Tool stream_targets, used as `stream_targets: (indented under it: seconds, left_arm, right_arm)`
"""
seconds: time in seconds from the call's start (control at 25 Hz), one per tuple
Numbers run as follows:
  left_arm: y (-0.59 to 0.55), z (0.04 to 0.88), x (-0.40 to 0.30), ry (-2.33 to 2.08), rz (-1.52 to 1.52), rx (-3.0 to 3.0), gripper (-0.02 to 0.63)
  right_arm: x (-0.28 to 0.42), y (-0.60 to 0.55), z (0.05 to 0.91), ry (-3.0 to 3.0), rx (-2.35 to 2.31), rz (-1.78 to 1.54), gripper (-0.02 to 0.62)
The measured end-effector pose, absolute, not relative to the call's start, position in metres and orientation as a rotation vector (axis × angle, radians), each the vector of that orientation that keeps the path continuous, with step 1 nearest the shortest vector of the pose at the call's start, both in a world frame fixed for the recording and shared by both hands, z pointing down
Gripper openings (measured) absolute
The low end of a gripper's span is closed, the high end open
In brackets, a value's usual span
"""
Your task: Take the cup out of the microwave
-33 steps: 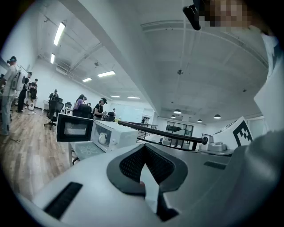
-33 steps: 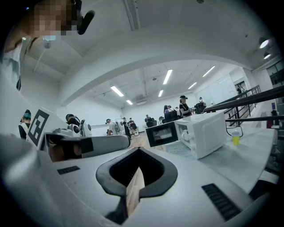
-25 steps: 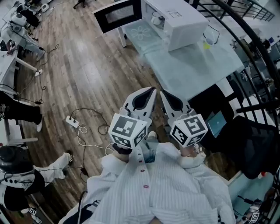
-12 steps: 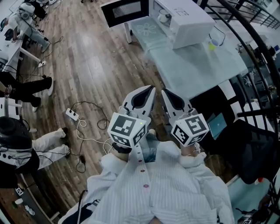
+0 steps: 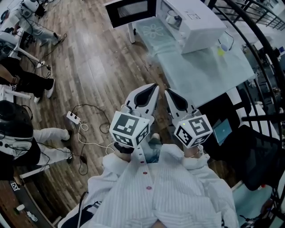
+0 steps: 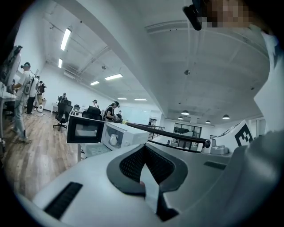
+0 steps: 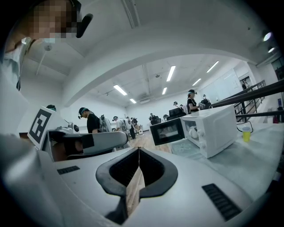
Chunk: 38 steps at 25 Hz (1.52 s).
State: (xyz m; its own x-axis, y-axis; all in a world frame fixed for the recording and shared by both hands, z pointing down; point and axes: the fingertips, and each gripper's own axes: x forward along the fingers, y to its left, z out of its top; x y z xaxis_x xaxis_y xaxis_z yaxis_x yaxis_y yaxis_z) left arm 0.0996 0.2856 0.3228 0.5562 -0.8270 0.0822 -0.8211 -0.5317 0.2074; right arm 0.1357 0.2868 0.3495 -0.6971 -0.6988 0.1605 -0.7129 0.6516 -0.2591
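The person holds both tools low in front of the body, above the wooden floor (image 5: 89,58) and well apart from the microwave. The left gripper (image 5: 150,92) has its two jaws closed together at the tips, and nothing is between them. The right gripper (image 5: 172,97) is just beside it, also fully closed and empty. Both point towards the far right, where a white microwave (image 5: 196,22) stands on a table with a pale top (image 5: 200,75). The microwave door (image 5: 131,11) is swung wide open to the left, past the table edge. Inside the open chamber stands a small white thing, which seems to be the cup (image 5: 173,18); it is too small here to tell more about it. On the table to the right of the microwave stands a small yellow cup (image 5: 220,51). On the floor to the left lies a white power strip (image 5: 73,118) with its cables, and other people (image 5: 20,147) are at the left edge.
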Motion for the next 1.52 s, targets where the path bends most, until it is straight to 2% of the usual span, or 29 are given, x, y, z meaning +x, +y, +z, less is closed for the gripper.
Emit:
stream_targets:
  seconds: [0.8, 1.52]
  left_arm:
    - [0.127, 0.312, -0.035, -1.333, -0.028, 2.640, 0.009]
    - [0.068, 0.332, -0.076, -1.305, -0.019, 2.626, 0.009]
  right_arm:
    - [0.001, 0.129, 0.342, -2.825, 1.311, 0.464, 0.035]
    - [-0.033, 0.070, 0.367, -2.776, 1.340, 0.529, 0.035]
